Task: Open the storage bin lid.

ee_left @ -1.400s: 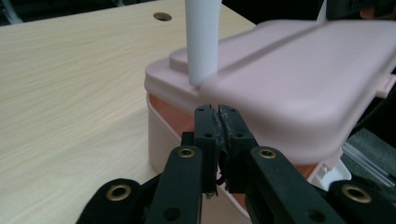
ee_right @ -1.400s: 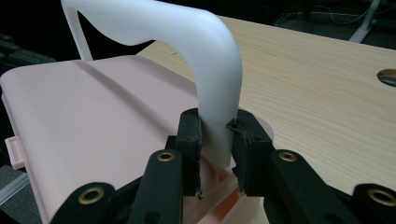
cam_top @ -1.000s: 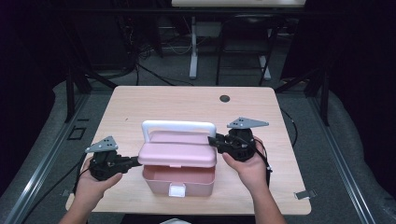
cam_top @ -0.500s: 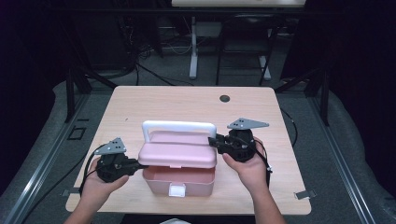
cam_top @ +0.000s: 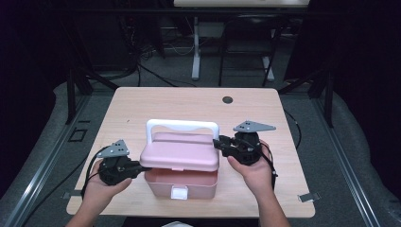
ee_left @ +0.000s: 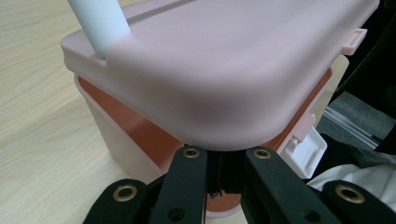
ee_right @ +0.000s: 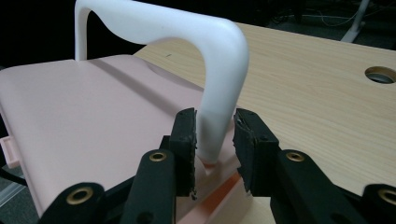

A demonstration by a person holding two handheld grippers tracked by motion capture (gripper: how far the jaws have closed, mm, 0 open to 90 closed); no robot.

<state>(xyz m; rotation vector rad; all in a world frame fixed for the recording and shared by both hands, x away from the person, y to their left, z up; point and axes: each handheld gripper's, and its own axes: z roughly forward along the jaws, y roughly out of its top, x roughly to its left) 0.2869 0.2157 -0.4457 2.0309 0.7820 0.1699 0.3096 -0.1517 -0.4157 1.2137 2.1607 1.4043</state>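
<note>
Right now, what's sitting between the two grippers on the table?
In the high view, the pink box sits between the left gripper and right gripper. Its lid is raised at the front, and its white handle stands upright.

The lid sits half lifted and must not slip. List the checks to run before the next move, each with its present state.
1. Lid raised off the box base at the front: ok.
2. Left tool placed under the lid's edge: ok. Firm grip on it: cannot tell.
3. Right tool has its jaws on either side of the white handle leg: ok. Clamped tight: cannot tell.
4. Box base resting flat on the table: ok.
5. White latch released from the lid: ok.
</note>
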